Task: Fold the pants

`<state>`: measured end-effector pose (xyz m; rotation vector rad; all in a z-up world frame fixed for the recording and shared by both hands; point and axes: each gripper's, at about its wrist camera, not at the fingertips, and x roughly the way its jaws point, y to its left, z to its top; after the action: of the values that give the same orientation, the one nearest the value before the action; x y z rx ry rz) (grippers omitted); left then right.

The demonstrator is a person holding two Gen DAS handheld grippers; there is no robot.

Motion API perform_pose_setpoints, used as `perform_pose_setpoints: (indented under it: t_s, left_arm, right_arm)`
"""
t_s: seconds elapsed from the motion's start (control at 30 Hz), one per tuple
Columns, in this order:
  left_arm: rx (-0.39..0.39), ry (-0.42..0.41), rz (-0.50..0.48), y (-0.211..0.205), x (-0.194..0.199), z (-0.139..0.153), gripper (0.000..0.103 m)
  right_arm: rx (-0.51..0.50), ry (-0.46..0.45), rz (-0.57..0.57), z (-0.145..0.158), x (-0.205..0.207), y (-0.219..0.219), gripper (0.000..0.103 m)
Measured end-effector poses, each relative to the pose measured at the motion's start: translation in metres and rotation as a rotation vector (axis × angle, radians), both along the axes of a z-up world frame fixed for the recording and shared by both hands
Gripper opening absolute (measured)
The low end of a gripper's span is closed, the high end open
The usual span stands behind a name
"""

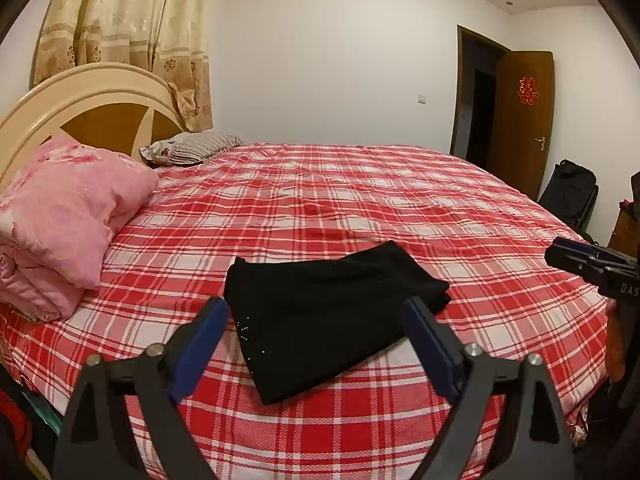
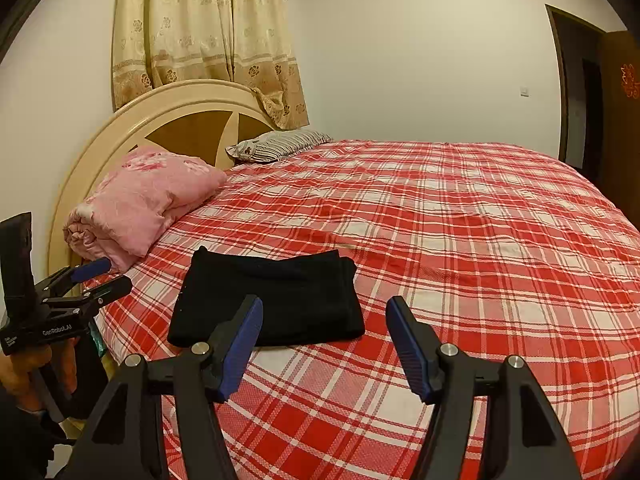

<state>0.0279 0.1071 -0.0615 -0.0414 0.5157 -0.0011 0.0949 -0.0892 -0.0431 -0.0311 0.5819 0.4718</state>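
black pants (image 1: pixel 332 320) lie folded into a compact block on the red plaid bed cover (image 1: pixel 360 200), near the bed edge closest to me. in the left wrist view the block sits at 12 o'clock from my left gripper (image 1: pixel 316 312), seen between its two blue pads; small pale dots show on the fabric near the left pad. the left gripper's fingers stand wide apart, nothing clamped, pads clear of the cloth as far as i can tell.

right gripper (image 2: pixel 324 312): fingers parted too, somewhat less wide, nothing between them but plaid cover. in the right wrist view the pants (image 2: pixel 272 300) lie at about 11 o'clock from it, partly behind the left-hand pad.

the left gripper (image 2: pixel 102 276) shows at 9 o'clock in the right wrist view, held by a hand (image 2: pixel 24 372). the right gripper's (image 1: pixel 568 256) tip enters the left wrist view at 3 o'clock.

pink quilt (image 1: pixel 60 220) folded at 10 o'clock by the headboard (image 1: pixel 80 92); striped pillow (image 1: pixel 192 148) beyond it. curtain (image 1: pixel 132 20) at 11 o'clock, brown door (image 1: pixel 524 120) at 2 o'clock.
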Motion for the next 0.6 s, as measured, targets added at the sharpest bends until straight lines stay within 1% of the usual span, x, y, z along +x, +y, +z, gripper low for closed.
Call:
perform_pose_setpoints:
  t_s: [0.23, 0.27, 0.37, 0.43, 0.6]
  left_arm:
    - [0.001, 0.0, -0.003, -0.0017, -0.0002, -0.001, 0.095]
    - [0.002, 0.0, -0.002, -0.0021, -0.0002, -0.0008, 0.096]
    - [0.008, -0.002, 0.004, -0.0025, -0.0006, -0.0006, 0.102]
    - [0.011, -0.003, 0.006, -0.0018, -0.0006, 0.0, 0.103]
    - [0.019, -0.013, 0.026, -0.0014, -0.0023, 0.0024, 0.103]
  right_arm:
    - [0.003, 0.005, 0.008, -0.002, -0.0009, -0.0005, 0.066]
    - [0.004, 0.008, 0.01, -0.0026, -0.001, -0.0006, 0.066]
    - [0.007, 0.01, 0.016, -0.0033, -0.0022, -0.0003, 0.068]
    - [0.004, 0.007, 0.016, -0.0034, -0.0028, -0.0001, 0.069]
    - [0.006, -0.001, 0.016, -0.0029, -0.0052, -0.0013, 0.07]
